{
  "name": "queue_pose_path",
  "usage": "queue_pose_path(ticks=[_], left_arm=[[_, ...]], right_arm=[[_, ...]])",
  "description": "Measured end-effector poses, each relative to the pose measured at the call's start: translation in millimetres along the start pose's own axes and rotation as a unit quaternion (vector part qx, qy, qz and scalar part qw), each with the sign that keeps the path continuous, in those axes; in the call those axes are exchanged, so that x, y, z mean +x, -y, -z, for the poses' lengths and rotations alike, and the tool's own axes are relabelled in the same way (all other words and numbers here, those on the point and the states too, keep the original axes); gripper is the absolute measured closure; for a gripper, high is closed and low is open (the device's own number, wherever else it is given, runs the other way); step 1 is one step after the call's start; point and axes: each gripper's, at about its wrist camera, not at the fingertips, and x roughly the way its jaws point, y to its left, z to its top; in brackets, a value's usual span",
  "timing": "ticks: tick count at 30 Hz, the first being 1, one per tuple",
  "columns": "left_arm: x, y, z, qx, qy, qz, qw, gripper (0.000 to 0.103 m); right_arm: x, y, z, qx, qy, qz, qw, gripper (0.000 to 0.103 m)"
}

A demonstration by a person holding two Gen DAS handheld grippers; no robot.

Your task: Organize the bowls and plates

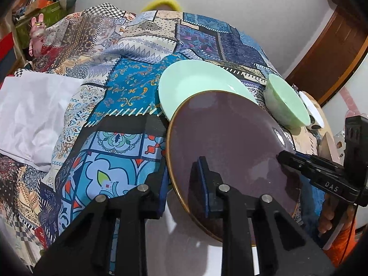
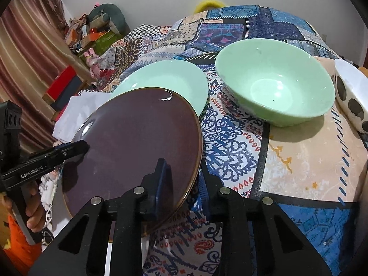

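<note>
Here, a dark purple plate [image 1: 230, 142] with a thin golden rim is held tilted above the patchwork cloth [image 1: 119, 87], clamped at opposite edges by both tools: the left gripper [image 1: 184, 179] is closed on its left edge and the right gripper [image 2: 181, 181] is closed on its right edge. Just beyond it, on the far side, a pale green plate [image 2: 165, 80] is partly overlapped, while a green bowl [image 2: 276, 87] is seen upright further right, with a white spotted bowl [image 2: 352, 92] near it at the far right edge

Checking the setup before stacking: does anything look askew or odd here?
Yes: the dark purple plate is tilted off the patchwork cloth, pinched at opposite rims by the left gripper and right gripper.
</note>
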Motion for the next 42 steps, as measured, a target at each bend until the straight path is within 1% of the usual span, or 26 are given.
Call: queue_pose_path(ticks=[6, 11, 20, 32, 42], left_arm=[[-2.4, 5.5, -0.4, 0.008, -0.002, -0.009, 0.9999, 0.079], [-8.5, 15.0, 4.2, 0.024, 0.005, -0.017, 0.9996, 0.079], [-23.4, 34.7, 8.1, 0.032, 0.013, -0.011, 0.9993, 0.079], [-51.1, 77.0, 19.8, 0.055, 0.025, -0.002, 0.9982, 0.079], [-65.3, 120.0, 41.0, 0.075, 0.02, 0.002, 0.997, 0.079]], right_arm=[[-1.8, 1.7, -2.0, -0.001, 0.001, 0.0, 1.0, 0.08], [-7.5, 5.4, 0.8, 0.005, 0.003, -0.004, 1.0, 0.08], [-36.6, 8.6, 8.5, -0.003, 0.026, -0.001, 1.0, 0.08], [-80.5, 17.0, 24.2, -0.001, 0.053, 0.004, 0.999, 0.08], [-110.1, 39.2, 44.3, 0.011, 0.063, 0.011, 0.998, 0.08]])
